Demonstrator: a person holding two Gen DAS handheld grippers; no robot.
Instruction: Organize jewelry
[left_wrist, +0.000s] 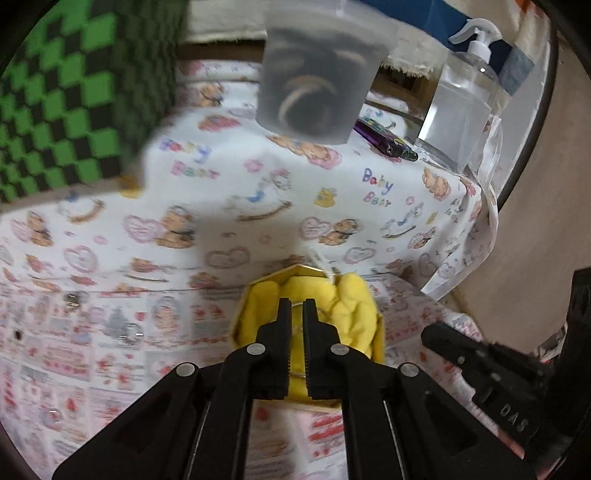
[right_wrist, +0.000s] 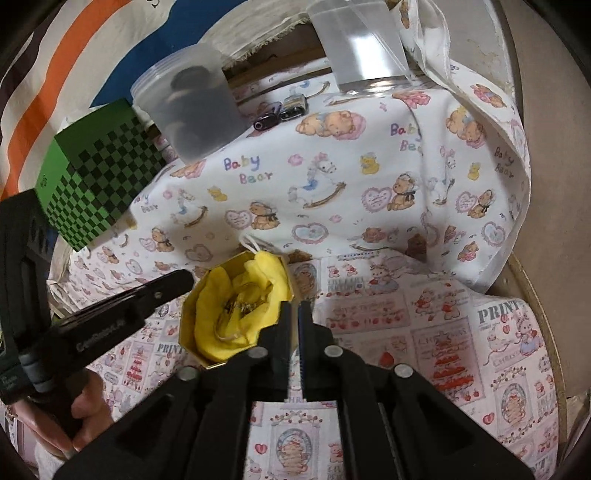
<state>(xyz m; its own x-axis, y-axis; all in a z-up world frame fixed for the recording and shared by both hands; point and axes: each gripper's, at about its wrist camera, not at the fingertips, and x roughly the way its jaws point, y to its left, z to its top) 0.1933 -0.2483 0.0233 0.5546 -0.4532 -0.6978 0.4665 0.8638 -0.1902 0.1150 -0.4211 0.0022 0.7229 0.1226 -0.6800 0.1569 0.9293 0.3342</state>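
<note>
Bear-print cloth covers desk; both grippers, left (left_wrist: 294, 303) and right (right_wrist: 293, 305), nearly clenched, empty, could snag the yellow cloth (right_wrist: 236, 314) and tip the gold box (right_wrist: 192, 314).

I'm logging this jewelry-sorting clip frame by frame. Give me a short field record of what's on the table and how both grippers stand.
surface: table under a printed baby-bear cloth
jewelry box: gold octagonal box, lined with yellow cloth
jewelry: small metal pieces lying in the cloth
left gripper: over the box, jaws nearly closed, nothing visibly held
right gripper: at the box's right edge, jaws nearly closed, empty
behind: green checkered box, frosted container, pump bottle
</note>
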